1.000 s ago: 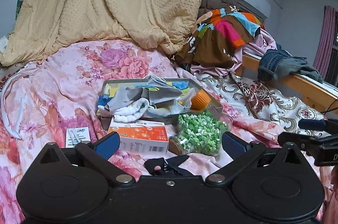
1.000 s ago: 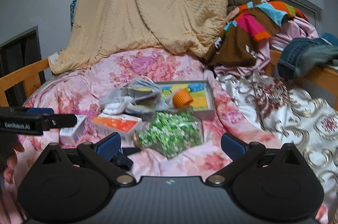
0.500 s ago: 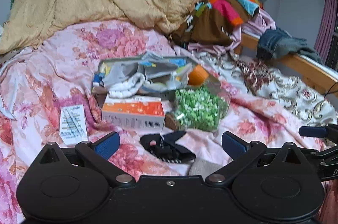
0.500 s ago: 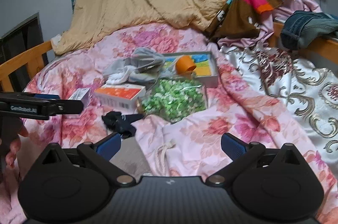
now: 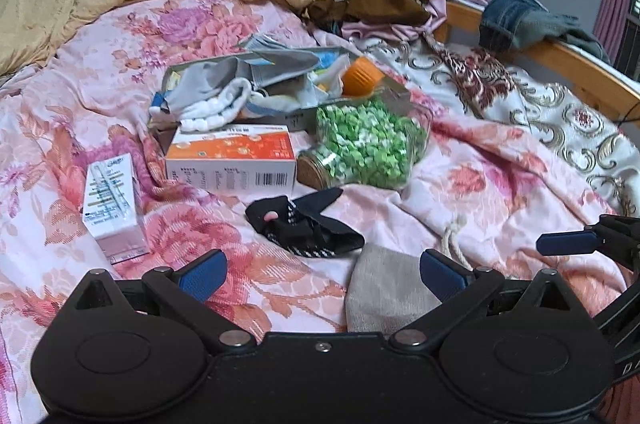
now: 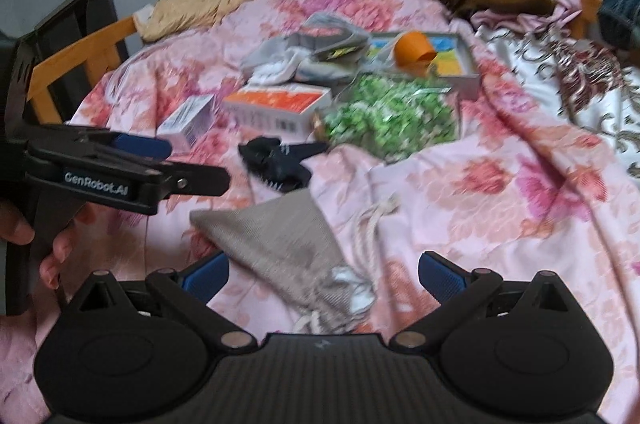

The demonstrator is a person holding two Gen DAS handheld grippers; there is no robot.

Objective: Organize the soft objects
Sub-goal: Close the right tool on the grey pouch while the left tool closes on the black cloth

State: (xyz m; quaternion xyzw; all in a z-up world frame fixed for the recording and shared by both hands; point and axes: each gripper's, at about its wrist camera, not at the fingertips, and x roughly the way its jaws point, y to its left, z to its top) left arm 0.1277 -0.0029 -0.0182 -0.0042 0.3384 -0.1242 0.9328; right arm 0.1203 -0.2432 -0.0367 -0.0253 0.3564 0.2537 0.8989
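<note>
1. The left gripper (image 5: 322,274) hovers low over the pink floral bedspread (image 5: 480,183), its blue pads spread wide with nothing between them.
2. The black sock (image 5: 304,224) lies crumpled just beyond that gap, slightly left of its centre, with its long axis running from near right to far left.
3. The grey drawstring pouch (image 6: 280,244) lies nearest of the soft things. In the right wrist view it stretches diagonally from far left to near right, and its gathered mouth and white cord (image 6: 368,224) point toward the right gripper (image 6: 323,274).
4. The right gripper is also open wide and holds nothing. The pouch's mouth end sits almost directly between its pads, so I judge this arm better placed for the pouch, while the left gripper is better placed for the sock.
5. Farther off, the grey and white socks (image 5: 216,95) are heaped in the shallow box (image 6: 464,63), beyond the orange carton (image 5: 232,155) and the bag of green pieces (image 5: 368,143).
</note>
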